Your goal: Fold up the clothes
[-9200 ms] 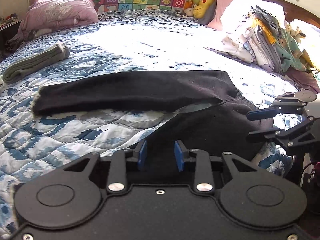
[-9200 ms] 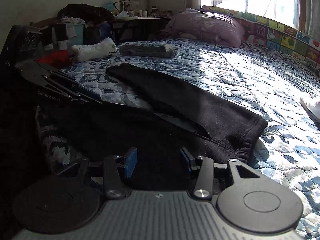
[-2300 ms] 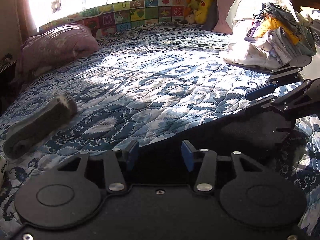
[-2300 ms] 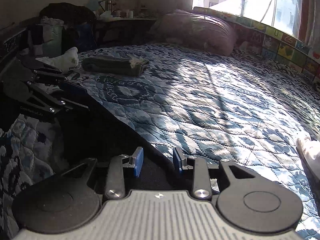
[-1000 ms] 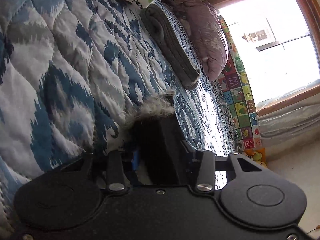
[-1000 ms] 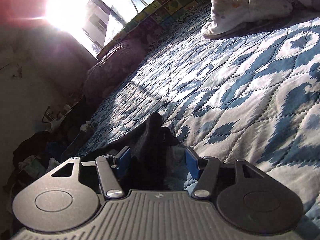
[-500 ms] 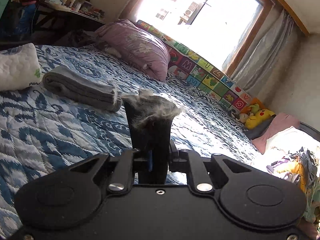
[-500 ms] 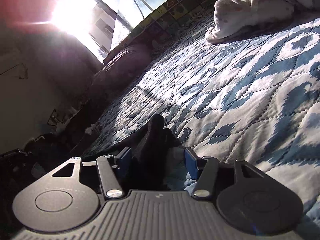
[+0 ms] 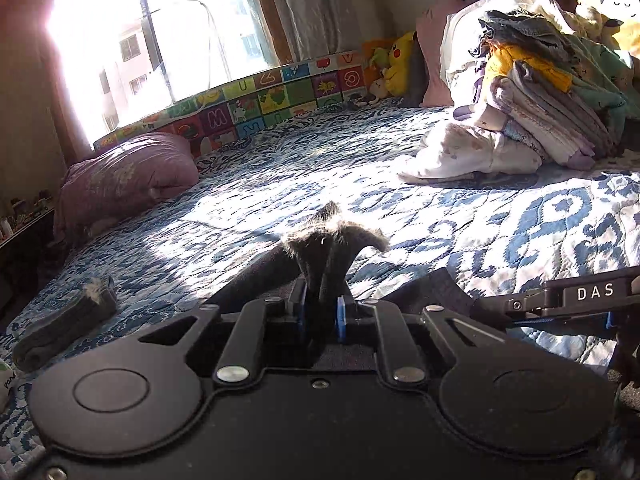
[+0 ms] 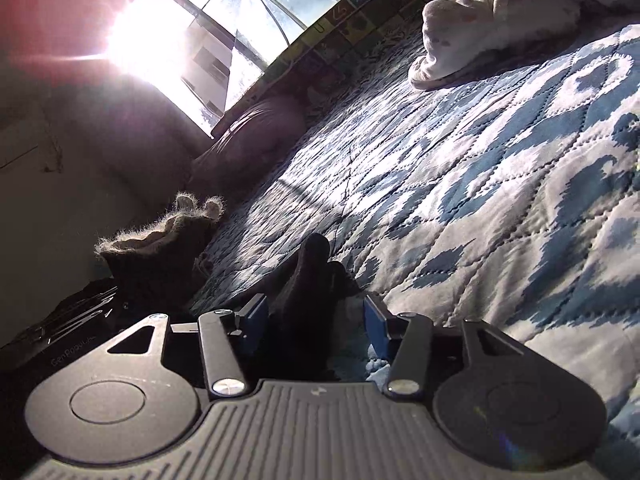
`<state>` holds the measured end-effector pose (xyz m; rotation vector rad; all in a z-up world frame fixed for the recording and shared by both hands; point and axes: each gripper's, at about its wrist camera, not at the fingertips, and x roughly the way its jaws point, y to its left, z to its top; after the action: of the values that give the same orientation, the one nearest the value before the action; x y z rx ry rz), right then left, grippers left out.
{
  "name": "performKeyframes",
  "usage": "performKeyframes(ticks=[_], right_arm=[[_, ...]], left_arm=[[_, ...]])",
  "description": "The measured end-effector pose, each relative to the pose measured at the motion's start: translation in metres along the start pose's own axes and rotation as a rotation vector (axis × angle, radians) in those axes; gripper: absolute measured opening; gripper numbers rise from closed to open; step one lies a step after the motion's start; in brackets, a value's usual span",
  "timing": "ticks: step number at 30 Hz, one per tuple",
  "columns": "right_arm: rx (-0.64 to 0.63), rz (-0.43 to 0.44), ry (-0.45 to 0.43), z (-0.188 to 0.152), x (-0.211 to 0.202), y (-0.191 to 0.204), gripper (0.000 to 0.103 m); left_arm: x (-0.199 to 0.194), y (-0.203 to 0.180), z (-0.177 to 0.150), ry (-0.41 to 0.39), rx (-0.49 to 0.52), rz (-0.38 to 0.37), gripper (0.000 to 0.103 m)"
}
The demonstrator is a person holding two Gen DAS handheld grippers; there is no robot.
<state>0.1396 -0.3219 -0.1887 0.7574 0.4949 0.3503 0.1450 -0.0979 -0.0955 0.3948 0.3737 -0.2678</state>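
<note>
- Fingers of the left gripper [image 9: 320,314] are pinched tight on a bunched, fuzzy-edged end of the dark garment [image 9: 332,248], which stands up between the blue pads.
- Fingers of the right gripper [image 10: 314,320] stand apart, with another dark fold of the garment [image 10: 308,280] lying between them, not yet clamped.
- From the right wrist view, the left gripper [image 10: 80,312] shows at the left edge with the fuzzy end [image 10: 160,240] sticking up from it.
- From the left wrist view, the right gripper [image 9: 560,304] shows as a black bar at the right edge, near the cloth.
- The garment rests low on the blue and white quilted bed [image 9: 440,216], at its near edge, with a dark strip running back towards the left gripper.
- A heap of unfolded clothes [image 9: 540,112] sits well apart near the headboard; a folded grey item [image 9: 64,328] lies to the far left.
- To do this step well, I judge the right fingers should close squarely on the fold so both layers are caught, not just the top one.
- Both grips should then lift evenly and keep the cloth taut, so the fold lands flat.
- The main risk is the thick fold slipping out of the right fingers as they close.
</note>
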Motion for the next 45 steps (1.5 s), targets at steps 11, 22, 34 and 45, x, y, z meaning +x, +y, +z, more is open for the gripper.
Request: performKeyframes(ticks=[11,22,34,45], right_arm=[[0.087,0.011,-0.046,0.001,-0.007,-0.013,0.038],[0.083,-0.014,-0.049,0.003,-0.007,-0.012,0.037],[-0.212,-0.138,-0.127,0.006,-0.026,0.065,0.04],[-0.766,-0.18,0.155,-0.026,0.045,0.111,0.052]], left_arm=[[0.02,-0.078,-0.018,0.096,0.365,-0.059,0.015],[-0.05,0.003,0.002,0.007,0.095,-0.152,0.047],[0.012,0.081,-0.065,0.174,-0.329,-0.106,0.027],[0.009,0.076,-0.084,0.124,-0.347,-0.087,0.031]])
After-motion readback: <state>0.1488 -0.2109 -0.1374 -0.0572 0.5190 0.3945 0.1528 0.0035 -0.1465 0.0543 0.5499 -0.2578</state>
